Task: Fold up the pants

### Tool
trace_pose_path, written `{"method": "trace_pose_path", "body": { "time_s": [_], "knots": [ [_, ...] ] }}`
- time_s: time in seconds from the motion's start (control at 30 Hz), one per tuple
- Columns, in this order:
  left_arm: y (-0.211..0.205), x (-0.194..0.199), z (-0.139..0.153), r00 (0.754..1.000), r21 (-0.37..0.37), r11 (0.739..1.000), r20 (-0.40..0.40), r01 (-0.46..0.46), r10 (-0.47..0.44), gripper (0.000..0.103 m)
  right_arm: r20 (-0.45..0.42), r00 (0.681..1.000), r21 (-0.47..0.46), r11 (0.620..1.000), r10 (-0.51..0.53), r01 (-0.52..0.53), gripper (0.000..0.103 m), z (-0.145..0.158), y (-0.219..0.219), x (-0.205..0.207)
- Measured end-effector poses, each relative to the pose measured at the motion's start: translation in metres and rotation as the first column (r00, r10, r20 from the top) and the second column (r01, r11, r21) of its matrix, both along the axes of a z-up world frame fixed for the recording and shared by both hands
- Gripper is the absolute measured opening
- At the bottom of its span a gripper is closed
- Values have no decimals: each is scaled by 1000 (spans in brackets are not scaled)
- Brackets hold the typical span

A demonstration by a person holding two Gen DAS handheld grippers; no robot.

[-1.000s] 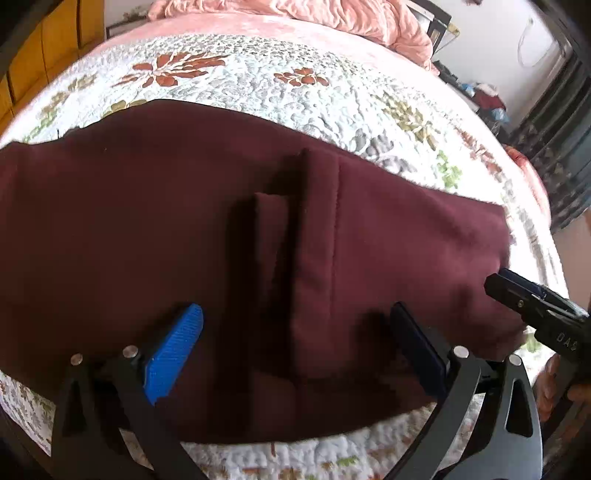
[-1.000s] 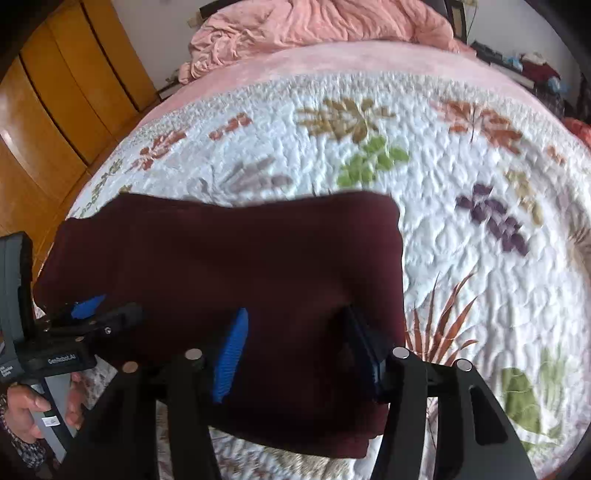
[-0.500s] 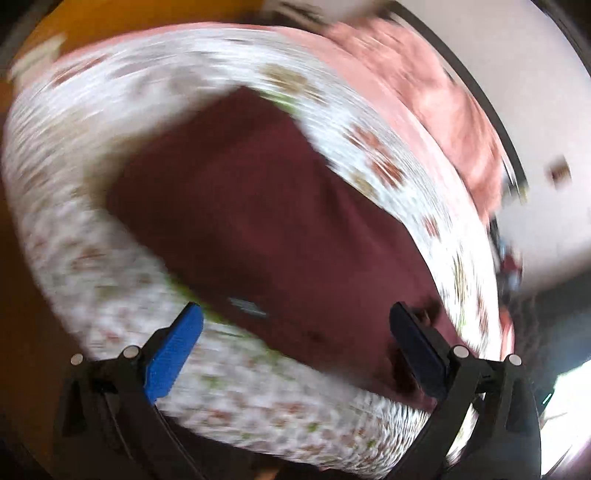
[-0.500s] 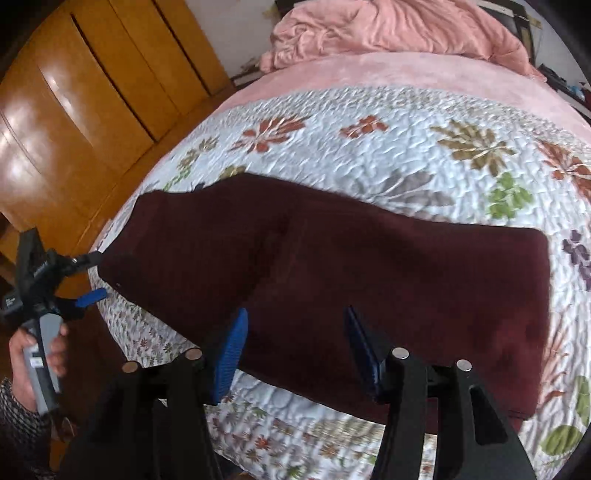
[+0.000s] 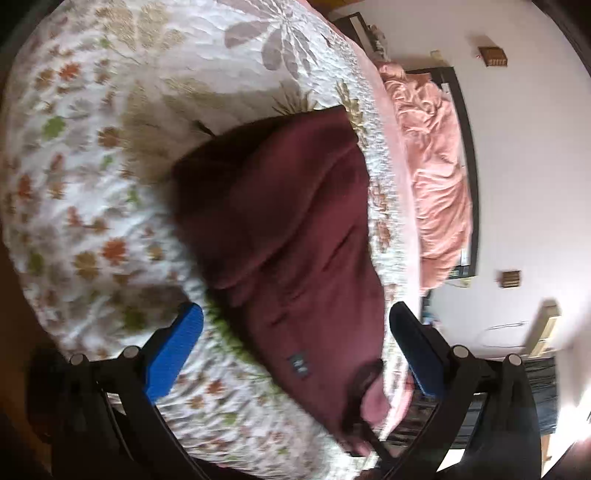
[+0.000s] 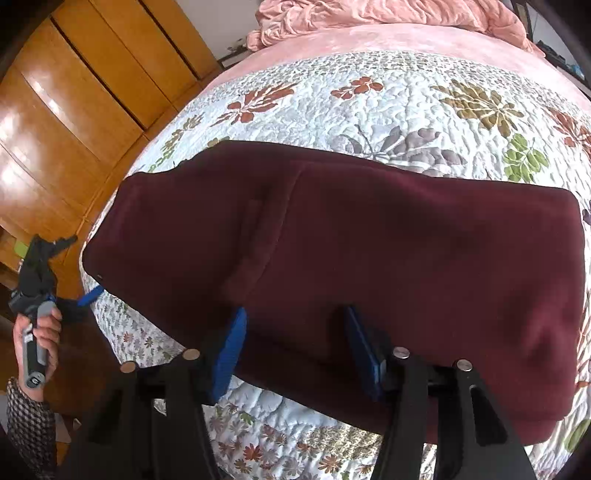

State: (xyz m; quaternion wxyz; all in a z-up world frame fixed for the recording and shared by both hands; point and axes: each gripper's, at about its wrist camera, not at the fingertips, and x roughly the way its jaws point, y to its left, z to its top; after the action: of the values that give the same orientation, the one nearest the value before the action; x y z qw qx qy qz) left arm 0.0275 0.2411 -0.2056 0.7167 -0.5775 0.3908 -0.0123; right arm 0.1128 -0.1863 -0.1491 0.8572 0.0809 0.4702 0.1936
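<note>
The maroon pants (image 6: 369,258) lie folded in a long band across the flowered quilt (image 6: 406,99). In the left wrist view the pants (image 5: 295,240) run away from the camera, a small dark label near their close end. My left gripper (image 5: 295,343) is open, at the pants' end near the bed's edge; it also shows in the right wrist view (image 6: 79,299), held in a hand. My right gripper (image 6: 295,339) is open over the pants' near edge, holding nothing.
A crumpled pink blanket (image 6: 369,18) lies at the head of the bed. Wooden wardrobe doors (image 6: 74,110) stand left of the bed. A white wall (image 5: 517,147) and a dark bed frame show in the left wrist view.
My left gripper has swung from the middle of the pants to their left end and turned sideways. My right gripper has moved left along the near edge. The pants have stayed flat.
</note>
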Motion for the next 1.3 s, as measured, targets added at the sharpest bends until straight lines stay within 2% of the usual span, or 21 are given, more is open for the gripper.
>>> {"method": "trace_pose_path", "body": {
  "time_s": [0.1,0.2,0.27,0.33,0.37,0.47,0.5,0.6,0.67,0.73,0.8,0.87,0.93,0.97,1.0,1.03,1.07,1.1,1.17,1.23,1.3],
  "knots": [
    [2,12,-7,1000,-3,1000,-18,11,-12,99,10,1000,-16,1000,6,-6,62,0,4,0],
    [1,23,-10,1000,-37,999,-9,-14,13,99,23,1000,-39,999,16,-15,62,0,7,-1],
    [-4,26,-2,995,-86,996,95,10,-2,99,24,1000,-33,999,18,-17,62,-1,6,-1],
    [-9,29,2,971,-148,986,238,70,-33,99,19,1000,-21,1000,12,-12,62,-2,5,0],
    [-10,31,1,968,-142,987,247,73,-36,99,18,1000,-20,1000,11,-11,62,-2,4,1],
    [-10,38,-16,994,-92,995,110,32,-22,99,21,1000,-25,1000,15,-14,63,-2,4,1],
    [-11,40,-19,996,-82,996,89,30,-22,99,21,1000,-24,1000,15,-15,63,-2,4,1],
    [-20,49,-14,998,-10,1000,55,13,-13,99,22,1000,-20,1000,17,-17,63,-3,4,1],
    [-25,54,-7,995,-1,1000,100,17,-17,99,23,1000,-22,1000,21,-20,63,-3,4,1],
    [-28,56,3,981,-17,999,190,34,-31,94,24,999,-20,1000,24,-23,63,-2,4,1],
    [-30,55,14,961,-5,999,274,47,-44,73,27,999,-18,1000,25,-25,64,-3,4,1],
    [-32,58,15,966,44,997,252,57,-66,64,27,999,-16,999,28,-28,65,-4,4,1],
    [-30,62,5,986,67,997,158,35,-46,69,29,999,-15,999,30,-30,68,-4,5,2],
    [-29,66,-3,995,71,997,94,24,-31,76,31,999,-18,999,33,-32,69,-4,6,1],
    [-30,71,-13,999,62,998,44,25,-28,76,36,999,-24,999,36,-35,69,-4,7,1],
    [-30,72,-14,999,68,997,47,21,-25,76,38,999,-28,999,38,-37,69,-4,8,0],
    [-32,74,-12,998,81,996,64,20,-25,68,42,998,-35,999,41,-40,70,-4,9,-1],
    [-34,76,-11,998,94,995,59,26,-32,52,43,998,-36,998,44,-42,70,-4,9,-1],
    [-31,73,-13,1000,101,995,21,17,-19,29,42,998,-27,999,45,-44,70,-5,7,0],
    [-27,69,-16,999,39,999,38,-4,2,21,40,998,-19,999,45,-44,70,-5,6,0],
    [-27,68,-12,998,38,999,58,-5,3,17,42,998,-17,999,47,-46,70,-6,5,0]
  ]
}}
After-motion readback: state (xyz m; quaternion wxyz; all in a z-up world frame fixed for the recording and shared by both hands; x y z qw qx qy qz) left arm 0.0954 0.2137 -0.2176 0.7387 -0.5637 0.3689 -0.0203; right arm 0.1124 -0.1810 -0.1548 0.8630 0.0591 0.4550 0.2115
